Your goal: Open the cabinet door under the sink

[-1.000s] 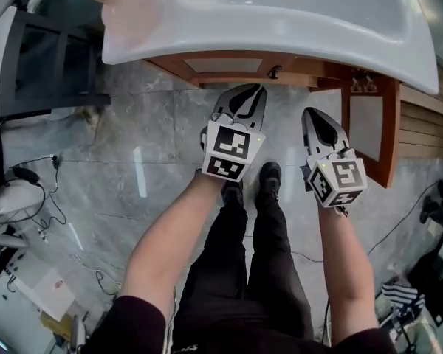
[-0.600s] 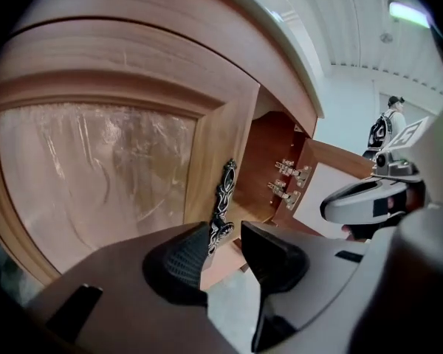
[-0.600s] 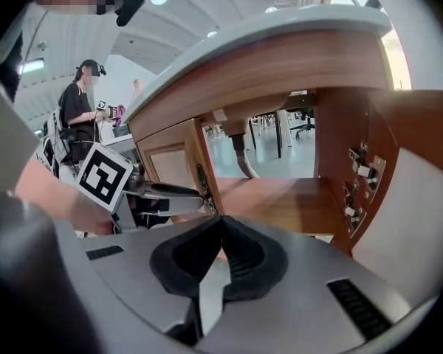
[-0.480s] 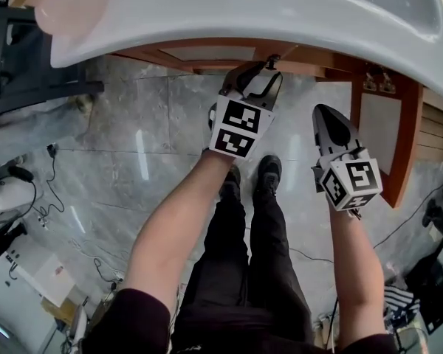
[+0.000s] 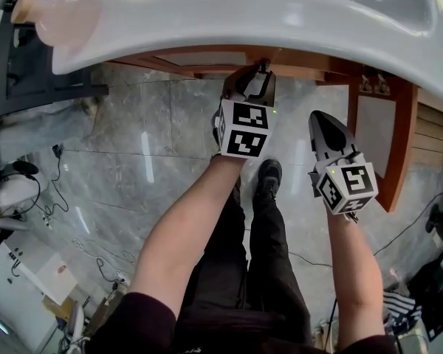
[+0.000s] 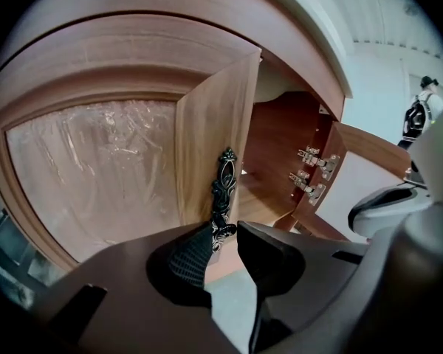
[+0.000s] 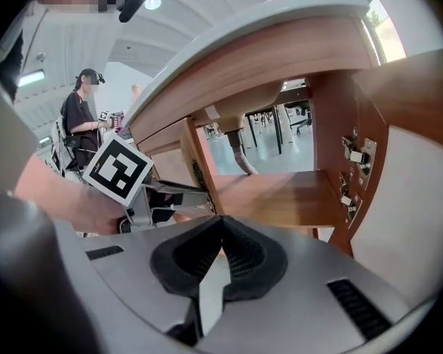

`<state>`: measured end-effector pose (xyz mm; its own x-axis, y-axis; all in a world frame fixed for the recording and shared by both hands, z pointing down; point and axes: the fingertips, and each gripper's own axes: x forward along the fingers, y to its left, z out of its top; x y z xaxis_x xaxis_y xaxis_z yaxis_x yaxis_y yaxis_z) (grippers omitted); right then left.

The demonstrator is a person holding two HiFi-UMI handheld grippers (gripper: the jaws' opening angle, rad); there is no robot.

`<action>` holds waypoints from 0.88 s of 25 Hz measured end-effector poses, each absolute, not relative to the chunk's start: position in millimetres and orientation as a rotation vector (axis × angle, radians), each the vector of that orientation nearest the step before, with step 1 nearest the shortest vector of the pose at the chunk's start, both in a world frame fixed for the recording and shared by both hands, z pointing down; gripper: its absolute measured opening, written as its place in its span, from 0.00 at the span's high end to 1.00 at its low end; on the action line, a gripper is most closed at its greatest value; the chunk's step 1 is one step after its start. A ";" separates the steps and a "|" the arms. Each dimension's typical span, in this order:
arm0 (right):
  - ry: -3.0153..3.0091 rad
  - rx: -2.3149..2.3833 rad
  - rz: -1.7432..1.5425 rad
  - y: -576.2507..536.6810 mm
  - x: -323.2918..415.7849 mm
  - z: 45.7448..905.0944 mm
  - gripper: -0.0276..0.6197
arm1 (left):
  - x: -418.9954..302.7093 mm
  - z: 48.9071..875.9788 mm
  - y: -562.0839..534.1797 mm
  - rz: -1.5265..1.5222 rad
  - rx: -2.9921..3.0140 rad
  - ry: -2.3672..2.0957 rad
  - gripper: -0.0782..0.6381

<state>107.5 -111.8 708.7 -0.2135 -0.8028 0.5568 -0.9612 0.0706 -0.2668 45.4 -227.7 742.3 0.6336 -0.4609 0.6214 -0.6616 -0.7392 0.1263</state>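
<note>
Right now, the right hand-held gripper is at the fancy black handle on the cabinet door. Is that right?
No, it is the left hand-held gripper at the handle; its jaws have just been closing, the handle's lower end between them, not yet clamped. The left gripper view shows it.

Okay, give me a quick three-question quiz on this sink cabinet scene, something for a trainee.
1. True or false: the right gripper has its jaws open.
2. Which cabinet door stands wide open? A) the right door B) the left door C) neither
3. What stands between the jaws of the left gripper?
Key: 1. False: they are shut on nothing. 2. A. 3. The ornate handle; the jaws have just been closing and stand apart around its lower end.
</note>
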 end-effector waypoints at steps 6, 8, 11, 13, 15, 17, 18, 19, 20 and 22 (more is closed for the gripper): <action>-2.101 1.750 0.862 -108.1 116.4 707.8 0.93 | 46.8 741.7 -229.3 0.818 2.470 -0.938 0.76; -2.104 1.744 0.858 -108.9 118.1 707.4 0.93 | 47.7 742.2 -229.1 0.826 2.467 -0.943 0.76; -2.116 1.739 0.855 -112.6 116.9 705.1 0.93 | 45.9 741.7 -227.9 0.813 2.474 -0.898 0.77; -2.122 1.732 0.846 -114.5 116.7 703.6 0.93 | 44.8 740.5 -226.1 0.805 2.494 -0.861 0.77; -2.122 1.724 0.829 -115.4 118.2 702.6 0.93 | 43.7 739.5 -222.7 0.795 2.518 -0.829 0.77; -2.125 1.722 0.814 -115.9 120.8 700.0 0.93 | 41.7 738.5 -218.4 0.783 2.545 -0.796 0.77; -2.129 1.725 0.806 -116.1 122.1 697.6 0.93 | 40.4 738.0 -215.7 0.780 2.561 -0.776 0.77; -2.133 1.728 0.799 -116.3 123.2 694.5 0.93 | 38.8 737.5 -212.5 0.778 2.579 -0.753 0.77; -2.139 1.730 0.793 -116.4 123.4 691.2 0.93 | 36.5 737.1 -208.5 0.779 2.595 -0.728 0.77; -2.154 1.723 0.779 -117.4 121.4 684.6 0.93 | 30.6 737.3 -199.7 0.784 2.616 -0.680 0.77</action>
